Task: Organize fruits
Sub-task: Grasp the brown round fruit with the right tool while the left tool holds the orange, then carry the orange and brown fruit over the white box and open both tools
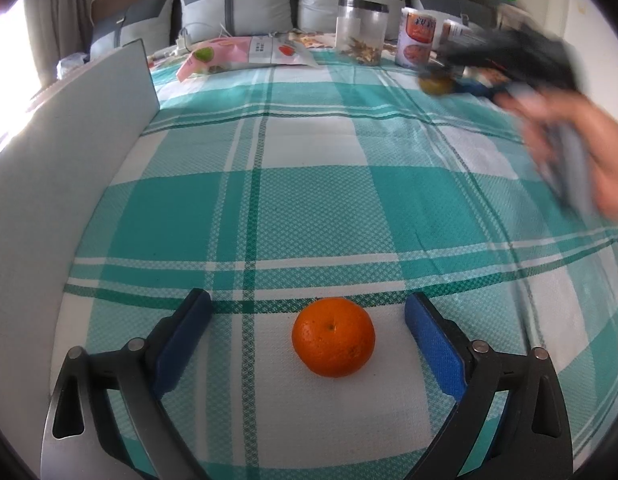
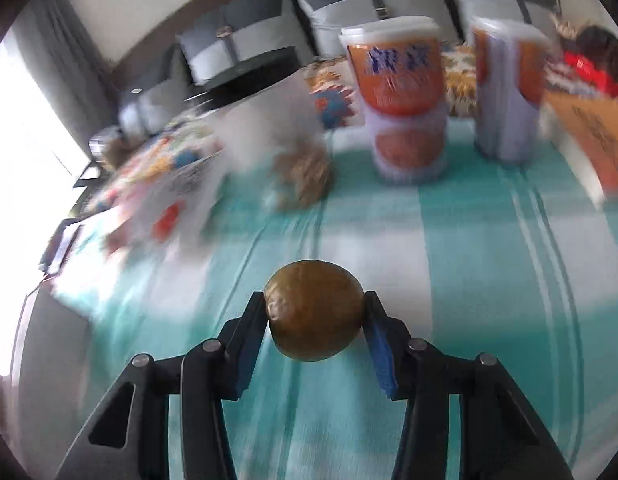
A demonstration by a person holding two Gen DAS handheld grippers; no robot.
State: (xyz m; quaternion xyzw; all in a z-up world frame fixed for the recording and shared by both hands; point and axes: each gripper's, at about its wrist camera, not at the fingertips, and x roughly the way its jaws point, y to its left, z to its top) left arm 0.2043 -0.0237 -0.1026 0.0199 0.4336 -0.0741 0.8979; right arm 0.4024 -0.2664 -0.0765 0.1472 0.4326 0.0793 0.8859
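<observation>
An orange lies on the teal checked cloth, between the wide-apart blue pads of my left gripper, which is open and touches nothing. In the right wrist view my right gripper is shut on a round yellow-green fruit, its pads pressing both sides. From the left wrist view that same gripper appears blurred at the far right, held by a hand, with the yellow-green fruit at its tip.
A grey upright board lines the left side. At the back stand a clear jar with a black lid, two orange-labelled canisters, and snack packets. Pillows line the headboard behind.
</observation>
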